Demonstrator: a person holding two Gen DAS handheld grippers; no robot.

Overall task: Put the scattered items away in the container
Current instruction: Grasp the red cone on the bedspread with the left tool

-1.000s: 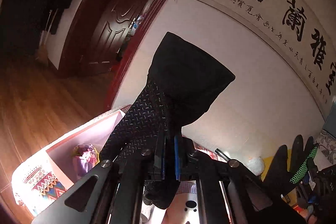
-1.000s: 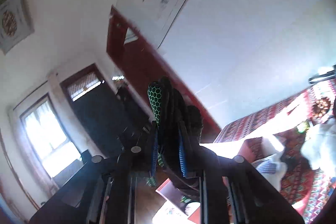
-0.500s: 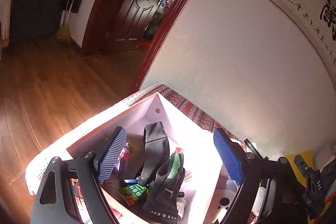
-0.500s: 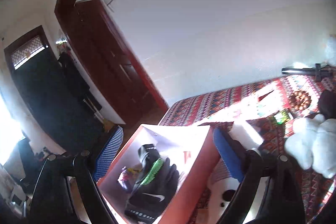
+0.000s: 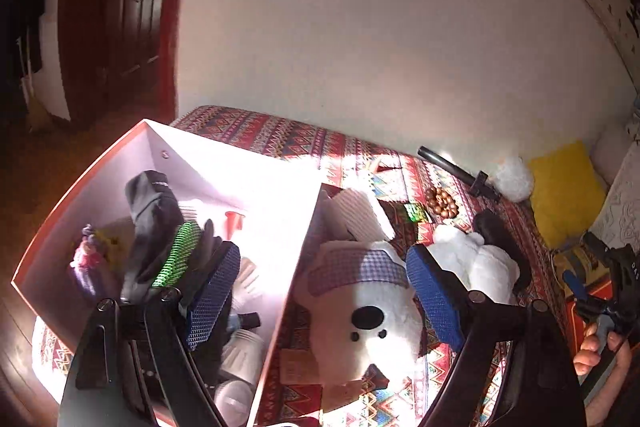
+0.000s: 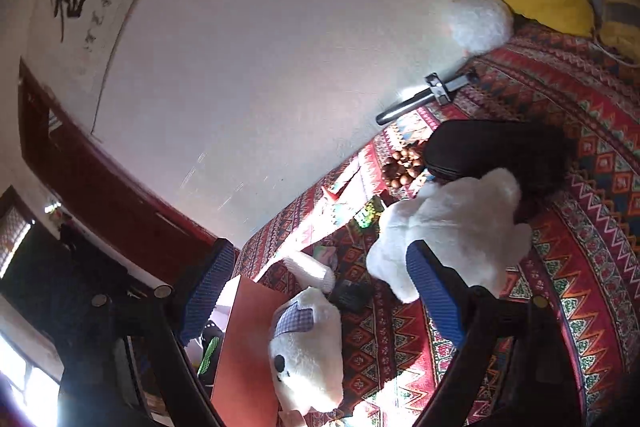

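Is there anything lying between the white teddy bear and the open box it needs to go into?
Nothing visible lies between them. The white teddy bear rests on the patterned cloth right against the box and its near wall; only that wall must be cleared. Both tongs, left and right, are open and empty.

Open white box [image 5: 280, 195] sat left, black-and-green gloves [image 5: 176, 247] inside; white plush bear [image 5: 368, 315] lay against its right wall.
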